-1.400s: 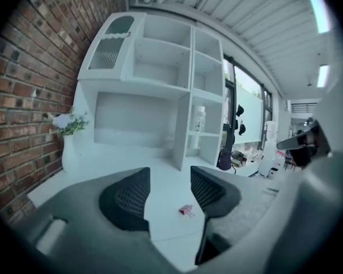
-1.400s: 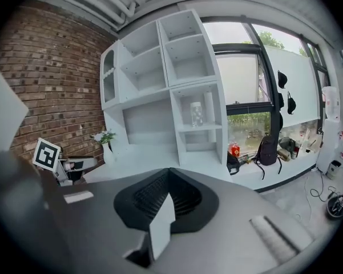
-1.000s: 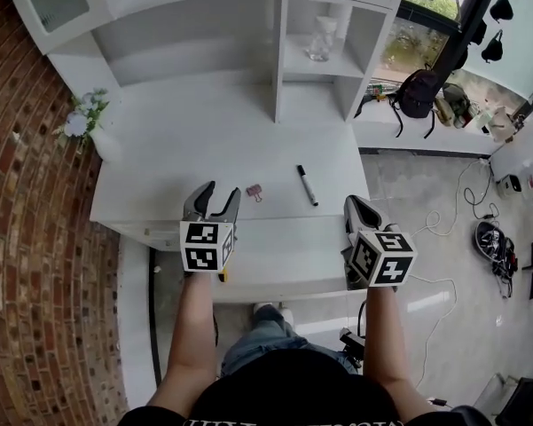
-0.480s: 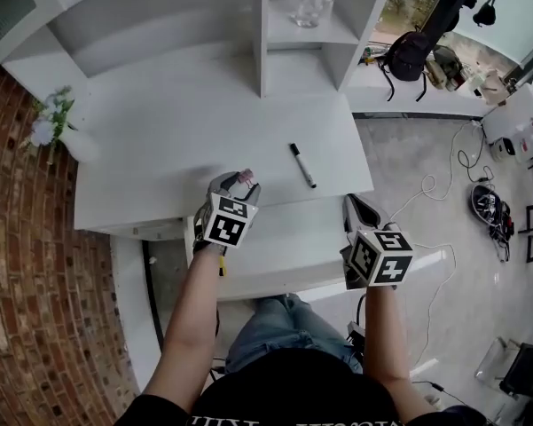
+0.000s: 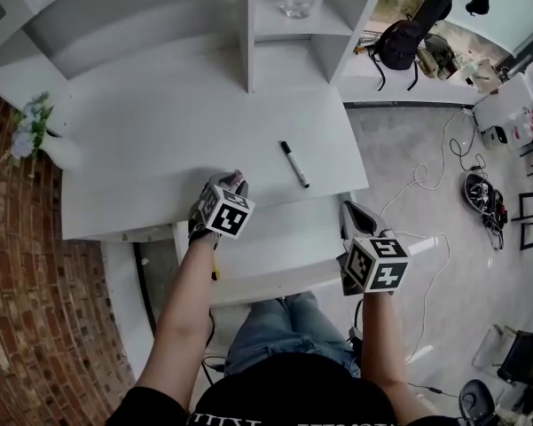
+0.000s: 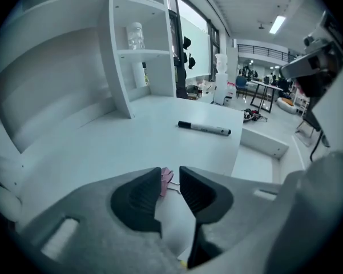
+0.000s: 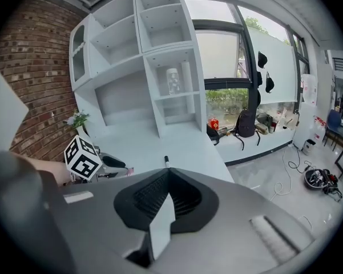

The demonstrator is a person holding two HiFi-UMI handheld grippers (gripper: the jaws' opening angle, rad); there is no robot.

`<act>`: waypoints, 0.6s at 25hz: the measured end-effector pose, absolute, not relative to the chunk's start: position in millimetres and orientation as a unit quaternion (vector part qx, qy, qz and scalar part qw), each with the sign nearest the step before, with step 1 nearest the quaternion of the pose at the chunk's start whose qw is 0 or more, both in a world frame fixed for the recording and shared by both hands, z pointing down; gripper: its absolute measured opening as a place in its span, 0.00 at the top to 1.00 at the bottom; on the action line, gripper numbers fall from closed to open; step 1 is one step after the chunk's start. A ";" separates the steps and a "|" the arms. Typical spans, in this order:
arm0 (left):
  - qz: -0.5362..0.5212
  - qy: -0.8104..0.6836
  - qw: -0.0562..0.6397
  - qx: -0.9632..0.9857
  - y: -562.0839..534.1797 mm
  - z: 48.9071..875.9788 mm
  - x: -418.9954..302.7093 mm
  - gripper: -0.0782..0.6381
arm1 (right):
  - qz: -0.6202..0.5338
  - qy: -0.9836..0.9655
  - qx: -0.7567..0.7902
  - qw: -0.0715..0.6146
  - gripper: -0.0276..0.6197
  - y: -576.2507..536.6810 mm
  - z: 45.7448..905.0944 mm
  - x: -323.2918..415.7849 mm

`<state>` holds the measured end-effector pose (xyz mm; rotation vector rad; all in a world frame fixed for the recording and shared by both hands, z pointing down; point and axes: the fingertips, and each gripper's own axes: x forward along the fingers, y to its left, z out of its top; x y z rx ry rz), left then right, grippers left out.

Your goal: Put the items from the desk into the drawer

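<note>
We are holding the left gripper (image 5: 229, 183) low at the front edge of the white desk (image 5: 151, 140), where the pink binder clip (image 5: 239, 176) is lying just inside that edge. Directly below, the drawer (image 5: 275, 248) is standing pulled out toward us, its bare floor showing. In the left gripper view the jaws of the left gripper (image 6: 170, 176) are sitting only narrowly apart with the binder clip (image 6: 166, 179) between their tips. The clip's pink body is touching one pad, and we cannot tell whether the other pad is touching its wire handle. The black-capped marker (image 5: 293, 164) is lying near the clip, further in and toward the desk's right edge, apart from both grippers. Bare desktop is stretching away to the left and back toward the shelf unit (image 5: 248, 38), whose upright is standing well behind the clip. We are keeping the right gripper (image 5: 348, 209) off the desk, just beside the drawer's right side and over the floor (image 5: 417, 238). In the right gripper view the jaws of the right gripper (image 7: 166, 173) are pressing together with nothing between them.
</note>
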<state>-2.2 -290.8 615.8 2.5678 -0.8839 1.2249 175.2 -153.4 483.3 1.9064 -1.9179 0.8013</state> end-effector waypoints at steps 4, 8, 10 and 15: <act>0.431 -0.309 0.054 0.846 -296.2 623.9 -4.6 0.82 | 0.281 -0.673 0.664 0.166 0.95 -149.6 484.8 182.2; 0.381 -0.350 0.065 0.853 -300.1 596.5 -5.6 0.89 | 0.276 -0.682 0.656 0.169 0.95 -146.8 479.0 193.0; 0.362 -0.366 0.079 0.854 -296.8 584.1 -8.8 0.89 | 0.270 -0.687 0.653 0.167 0.95 -147.1 472.7 198.5; 0.318 -0.407 0.106 0.850 -283.0 550.5 -18.7 0.89 | 0.255 -0.706 0.644 0.147 0.95 -151.5 452.9 210.0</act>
